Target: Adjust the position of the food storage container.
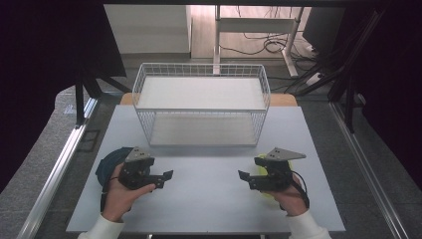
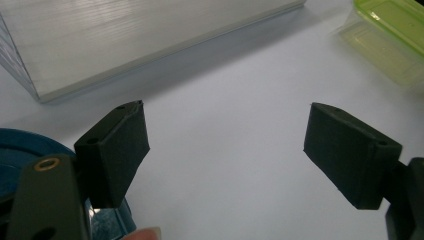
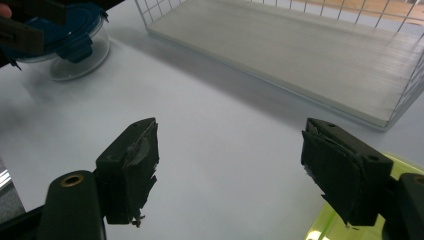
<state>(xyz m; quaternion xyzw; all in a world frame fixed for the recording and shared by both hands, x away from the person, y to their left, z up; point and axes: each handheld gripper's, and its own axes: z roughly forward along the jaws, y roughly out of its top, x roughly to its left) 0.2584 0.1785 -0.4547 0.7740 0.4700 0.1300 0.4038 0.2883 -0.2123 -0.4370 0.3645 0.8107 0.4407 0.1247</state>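
Observation:
My left gripper rests low over the table's front left, held by a hand, with its jaws wide apart and nothing between them. In the left gripper view the gap frames bare tabletop. A round clear container with a blue lid sits just behind and under that hand; its lid shows beside the left jaw. My right gripper mirrors it at the front right, open and empty. A yellow-green lidded box lies under and behind it, its edge showing by the right jaw.
A white wire basket with an upper and a lower white shelf board stands at the table's back centre. Its lower board is close ahead of both grippers. The grey tabletop lies between the two hands. Black stands flank the table.

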